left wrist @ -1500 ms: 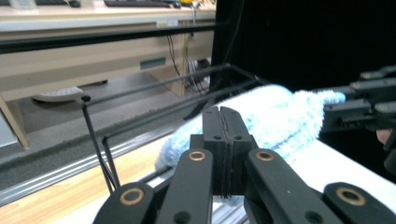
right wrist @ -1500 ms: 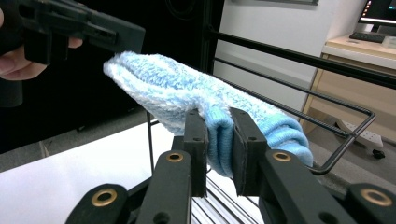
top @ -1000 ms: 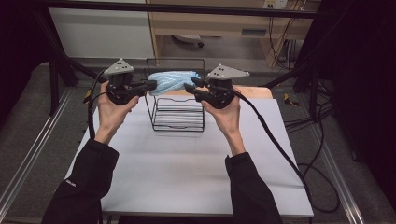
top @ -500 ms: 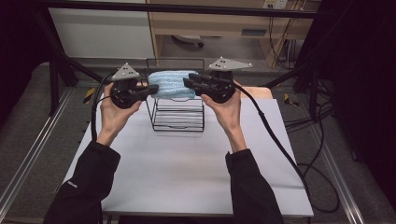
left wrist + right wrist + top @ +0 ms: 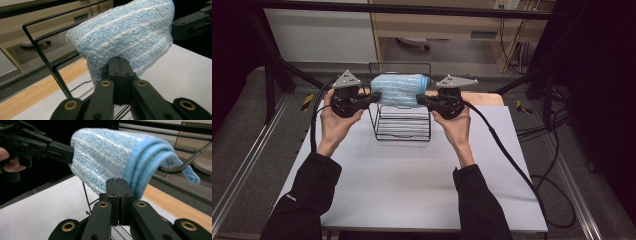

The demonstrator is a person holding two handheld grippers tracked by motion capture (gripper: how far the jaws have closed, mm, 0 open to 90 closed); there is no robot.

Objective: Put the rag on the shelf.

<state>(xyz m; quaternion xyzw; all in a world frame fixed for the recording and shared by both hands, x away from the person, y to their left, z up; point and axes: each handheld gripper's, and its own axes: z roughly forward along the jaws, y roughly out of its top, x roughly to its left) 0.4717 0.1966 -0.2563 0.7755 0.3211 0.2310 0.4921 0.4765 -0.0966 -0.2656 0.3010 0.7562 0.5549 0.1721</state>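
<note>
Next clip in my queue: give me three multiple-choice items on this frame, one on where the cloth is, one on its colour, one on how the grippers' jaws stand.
1. Where is the folded cloth?
A. Flat on the white table
B. At the top of the black wire rack, between the two grippers
C. On the floor beside the table

2. What colour is the cloth?
A. Light blue with pale stripes
B. Red
C. Dark green

3. How do the jaws of the left gripper and right gripper stand?
A. Both wide open
B. One open, one closed
C. Both closed at the cloth's lower edge

Answers:
1 B: the high view shows it at the rack's top wires, a gripper at each end.
2 A: both gripper views show fluffy light blue pile with paler lines.
3 C: in each gripper view the two black jaws meet with no gap; the right gripper's have just been closing.
</note>
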